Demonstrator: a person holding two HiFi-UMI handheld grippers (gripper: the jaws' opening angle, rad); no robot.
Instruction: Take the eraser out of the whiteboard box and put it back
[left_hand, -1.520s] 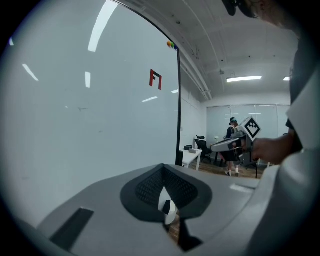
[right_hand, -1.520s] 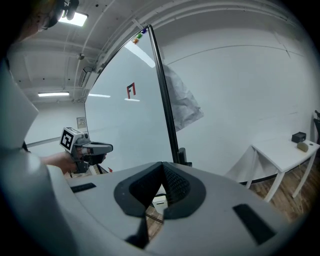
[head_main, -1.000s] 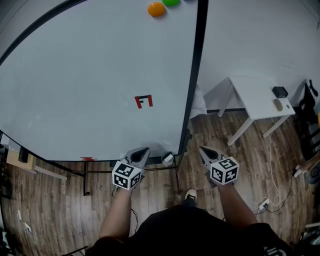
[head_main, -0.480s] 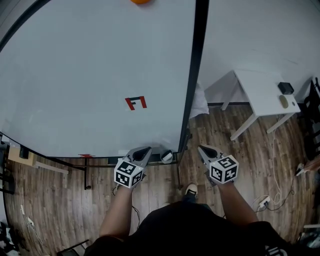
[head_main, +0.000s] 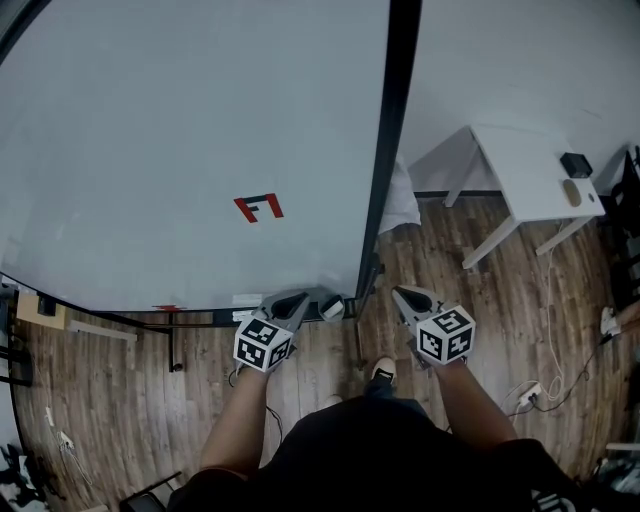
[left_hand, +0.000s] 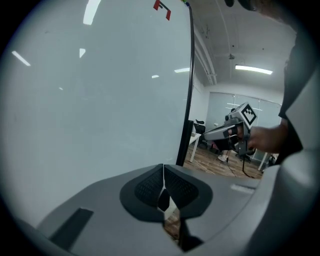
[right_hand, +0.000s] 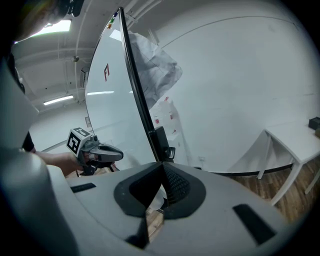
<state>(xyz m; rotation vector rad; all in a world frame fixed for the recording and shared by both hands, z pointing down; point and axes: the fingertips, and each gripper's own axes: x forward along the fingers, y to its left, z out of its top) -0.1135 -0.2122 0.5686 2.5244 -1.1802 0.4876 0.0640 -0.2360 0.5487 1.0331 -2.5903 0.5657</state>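
Note:
The whiteboard (head_main: 180, 150) fills the upper left of the head view. A small white-and-black box (head_main: 333, 308) sits at the right end of its bottom ledge (head_main: 250, 300). No eraser can be made out. My left gripper (head_main: 297, 298) hovers just left of that box, jaws shut and empty. My right gripper (head_main: 397, 292) is past the board's black edge post (head_main: 385, 150), also shut with nothing held. In the left gripper view the pads (left_hand: 150, 187) meet in front of the board face. The right gripper view shows its pads (right_hand: 175, 185) together below a black box (right_hand: 161, 140) on the frame.
A red-and-black mark (head_main: 260, 207) sits mid-board. A white table (head_main: 530, 170) with small items stands at the right against the wall. Cables and a power strip (head_main: 525, 390) lie on the wood floor. The board's stand legs (head_main: 175, 350) run below the ledge.
Both grippers have sunk a little toward the board's bottom ledge. The view has tilted down, so the orange and green magnets at the top have left the picture.

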